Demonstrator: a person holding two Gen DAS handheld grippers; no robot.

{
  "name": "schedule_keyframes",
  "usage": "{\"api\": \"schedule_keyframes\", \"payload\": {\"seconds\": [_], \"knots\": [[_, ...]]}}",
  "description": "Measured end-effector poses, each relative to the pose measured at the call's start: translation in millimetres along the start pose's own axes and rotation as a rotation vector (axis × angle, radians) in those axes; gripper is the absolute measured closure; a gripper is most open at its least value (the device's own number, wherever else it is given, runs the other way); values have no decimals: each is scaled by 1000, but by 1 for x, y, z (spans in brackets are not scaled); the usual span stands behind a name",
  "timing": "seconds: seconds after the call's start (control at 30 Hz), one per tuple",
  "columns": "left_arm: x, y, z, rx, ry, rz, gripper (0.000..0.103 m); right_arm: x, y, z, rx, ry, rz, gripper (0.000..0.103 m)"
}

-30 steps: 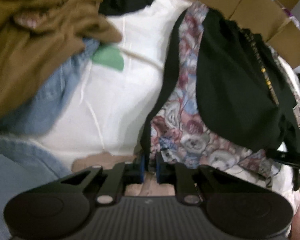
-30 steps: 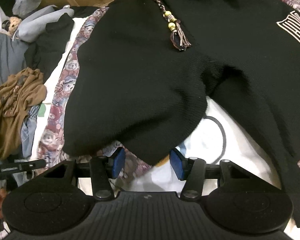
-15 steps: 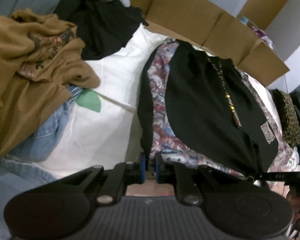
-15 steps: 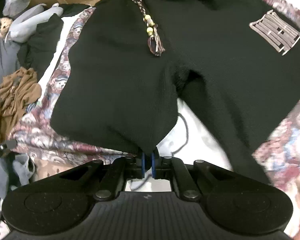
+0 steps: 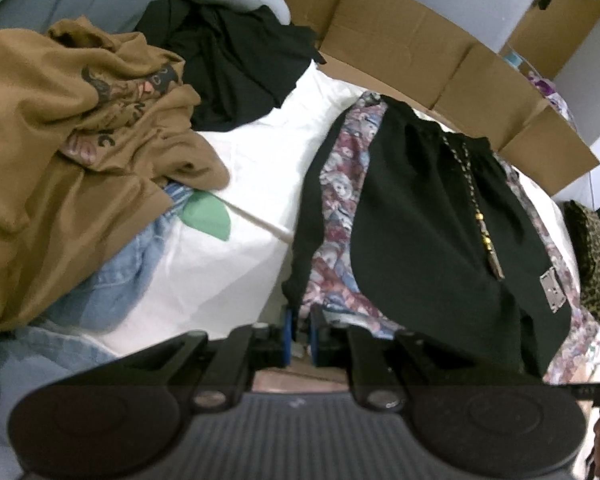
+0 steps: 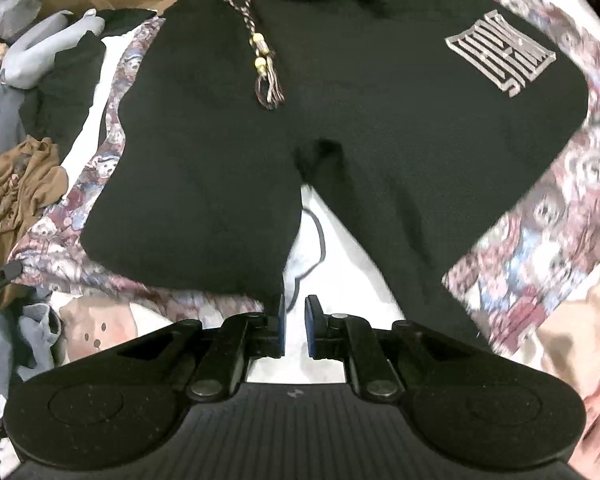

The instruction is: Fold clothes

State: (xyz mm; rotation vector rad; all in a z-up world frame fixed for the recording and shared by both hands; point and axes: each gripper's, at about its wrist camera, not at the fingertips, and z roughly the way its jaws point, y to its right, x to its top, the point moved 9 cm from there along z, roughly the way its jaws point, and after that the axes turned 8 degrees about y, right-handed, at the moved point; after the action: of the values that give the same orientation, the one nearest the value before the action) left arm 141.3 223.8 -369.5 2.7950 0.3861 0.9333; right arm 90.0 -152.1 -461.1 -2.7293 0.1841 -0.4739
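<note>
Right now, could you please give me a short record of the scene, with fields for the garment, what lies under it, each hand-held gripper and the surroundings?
Garment: black knit shorts with a beaded drawstring, spread flat, waistband on the far side
Beneath: bear-print patterned fabric, on a white sheet
Left hand-held gripper: shut on that fabric's edge
Right hand-held gripper: nearly closed at one leg hem; grip unclear
Nearby: crumpled brown garment, cardboard box

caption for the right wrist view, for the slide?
Right gripper, slightly open, at the leg hem of black shorts spread over a floral garment.
</note>
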Motion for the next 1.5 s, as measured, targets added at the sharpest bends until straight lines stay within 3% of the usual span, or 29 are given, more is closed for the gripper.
{"api": "schedule_keyframes", "payload": {"seconds": [0.13, 0.17, 0.27, 0.47, 0.6, 0.67, 0.8, 0.97, 1.2, 1.4, 1.5], "knots": [[4, -4, 5, 8, 0, 15, 94, -20, -2, 13, 11, -33, 14, 90], [4, -5, 7, 9, -2, 16, 94, -25, -3, 17, 21, -39, 23, 80], [5, -7, 11, 8, -4, 19, 94, -32, -10, 25, 62, -36, 53, 65], [4, -9, 16, 9, -10, 24, 94, -39, -26, 44, 73, -24, 51, 61], [3, -10, 19, 9, -13, 18, 94, -36, -29, 46, 71, -4, 48, 65], [2, -9, 17, 6, -17, 11, 94, -36, -30, 46, 67, -24, 56, 103], [-3, -8, 10, 19, -42, -12, 94, -35, -28, 37, 46, -90, 46, 103], [-21, -7, -1, 39, -80, -41, 94, -29, -25, 14, -5, -112, -2, 103], [-55, -23, 15, 74, -136, -81, 93, -35, -20, 22, -63, -144, -83, 103], [-73, -47, 29, 177, -189, -81, 82, -38, -12, 26, -98, -160, -96, 101], [-69, -43, 24, 136, -155, -34, 59, -34, -12, 17, -70, -127, -73, 89]]}}
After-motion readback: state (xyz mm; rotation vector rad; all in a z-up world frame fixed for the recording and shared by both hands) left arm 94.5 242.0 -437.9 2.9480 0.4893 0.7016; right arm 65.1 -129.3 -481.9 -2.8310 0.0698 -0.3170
